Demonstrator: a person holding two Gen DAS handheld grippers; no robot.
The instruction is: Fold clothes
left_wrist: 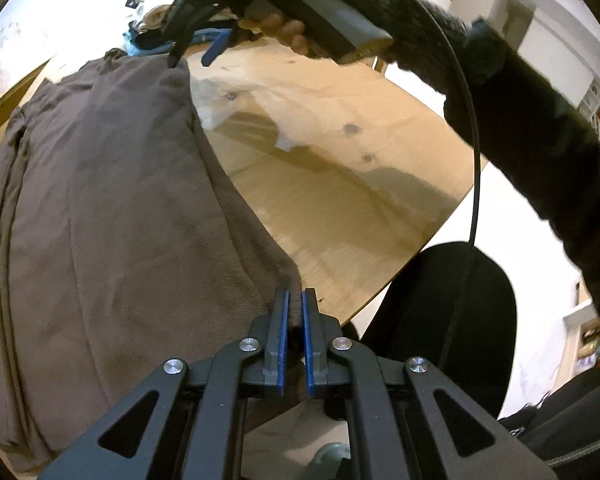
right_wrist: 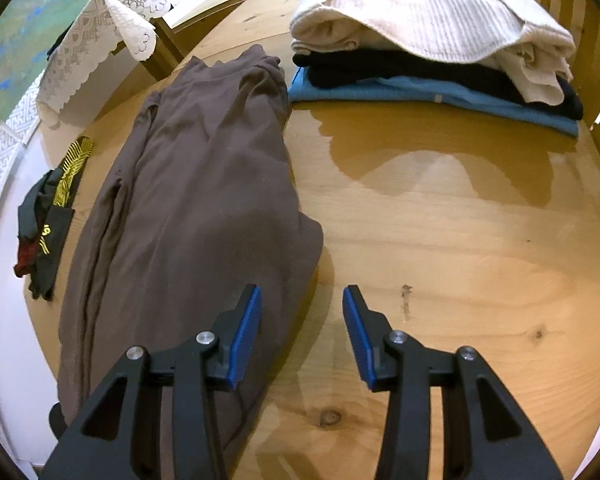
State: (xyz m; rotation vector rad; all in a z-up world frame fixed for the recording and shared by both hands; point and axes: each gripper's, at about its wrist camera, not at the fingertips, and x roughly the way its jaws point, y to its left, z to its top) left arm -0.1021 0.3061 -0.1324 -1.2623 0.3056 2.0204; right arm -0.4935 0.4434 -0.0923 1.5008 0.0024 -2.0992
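One garment: the brown garment (right_wrist: pixel 204 200) you are folding lies lengthwise along the left part of the wooden table (right_wrist: pixel 460 240), folded into a long strip, its far end just beside the stack.
Your left gripper (left_wrist: pixel 296 300): clenched on the near corner of the brown cloth; a tongue of fabric runs up between the blue pads (left_wrist: pixel 307 332), and the jaws stand almost together.
Your right gripper (right_wrist: pixel 302 300): released, jaws apart, nothing between them; the left finger hangs over the garment's near right edge, the right finger over bare wood.
Your right hand (left_wrist: pixel 288 28): seen from the left wrist camera at the top, wrapped round the gripper's handle, with a dark sleeve (left_wrist: pixel 540 140) and a black cable (left_wrist: pixel 474 140) trailing down.
Folded stack (right_wrist: pixel 432 60): at the far right of the table, a cream ribbed knit on top, something black under it, a blue piece at the bottom.
Hidden or cut off: the garment's near end runs under the gripper frame in both views; whether it is trousers or a top you cannot tell. The left wrist view is soft with blur.
Hard to make out: a small dark bundle (right_wrist: pixel 40 240) with gold and red markings at the table's left edge, beside the garment; what it is cannot be told.
Surface: pale knotted wood with a curved edge and glossy patches.
Room: a white lace cloth (right_wrist: pixel 100 32) drapes over furniture beyond the table; slatted wood stands behind the stack.
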